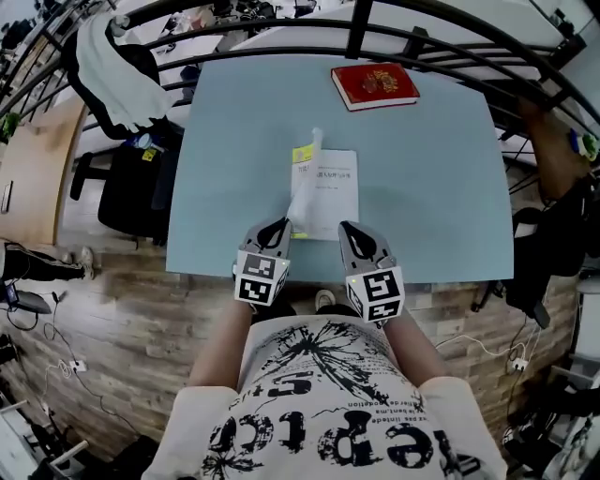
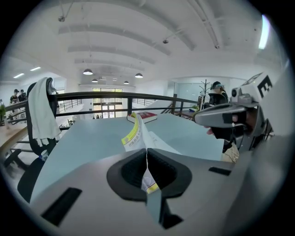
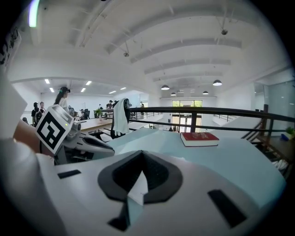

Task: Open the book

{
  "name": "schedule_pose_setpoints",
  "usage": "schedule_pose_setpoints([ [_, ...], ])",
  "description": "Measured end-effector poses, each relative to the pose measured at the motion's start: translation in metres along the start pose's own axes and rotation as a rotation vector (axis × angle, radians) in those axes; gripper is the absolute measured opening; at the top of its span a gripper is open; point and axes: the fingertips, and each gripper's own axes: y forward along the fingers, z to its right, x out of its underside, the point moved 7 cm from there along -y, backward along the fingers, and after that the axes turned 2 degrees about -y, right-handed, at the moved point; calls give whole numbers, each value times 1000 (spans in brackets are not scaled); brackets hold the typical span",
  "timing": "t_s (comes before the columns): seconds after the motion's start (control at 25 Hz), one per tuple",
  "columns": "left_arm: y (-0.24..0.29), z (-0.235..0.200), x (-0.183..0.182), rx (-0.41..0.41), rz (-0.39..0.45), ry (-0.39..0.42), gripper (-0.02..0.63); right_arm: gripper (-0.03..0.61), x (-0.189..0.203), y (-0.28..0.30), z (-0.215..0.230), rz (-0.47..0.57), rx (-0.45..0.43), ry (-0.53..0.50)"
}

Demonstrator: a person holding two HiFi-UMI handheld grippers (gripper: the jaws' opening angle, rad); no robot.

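The book (image 1: pixel 330 192) lies on the bench (image 1: pixel 225 187), half opened. The left hand-held gripper (image 1: pixel 280 228) pinches its raised cover (image 2: pixel 132 135), and the right hand-held gripper (image 1: pixel 348 230) seems pressed together on a white page corner (image 3: pixel 138 189). Laying the cover flat is left.

Pale blue rectangular table (image 1: pixel 431 187) at frame centre. Thin white paperback book (image 1: pixel 330 192) on it, mid-table toward near edge. Red hardcover book (image 1: pixel 375 85) on table's far right, upper frame. Left gripper (image 1: pixel 281 225) at paperback's lower left corner, its cover between jaws. Right gripper (image 1: pixel 347 228) at lower right corner. Black office chair (image 1: pixel 131 187) left of table. Black metal railing (image 1: pixel 360 28) behind table.
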Motion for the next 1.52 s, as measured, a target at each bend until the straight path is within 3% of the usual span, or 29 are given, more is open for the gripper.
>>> schedule_pose_setpoints([
  [0.36,-40,-68,23,-71,-18,-67,23,11,-20,38,-56,-15,-56,-44],
  [0.72,-52,-114,69,-60,-130,-111,25,11,-30,62,-91,-20,-39,-35],
  [1.28,-17,-137,129,-118,-351,-289,29,11,-22,58,-105,-44,17,-15],
  [1.52,-18,-135,131,-119,-350,-346,53,11,-18,49,-100,-50,36,-5],
])
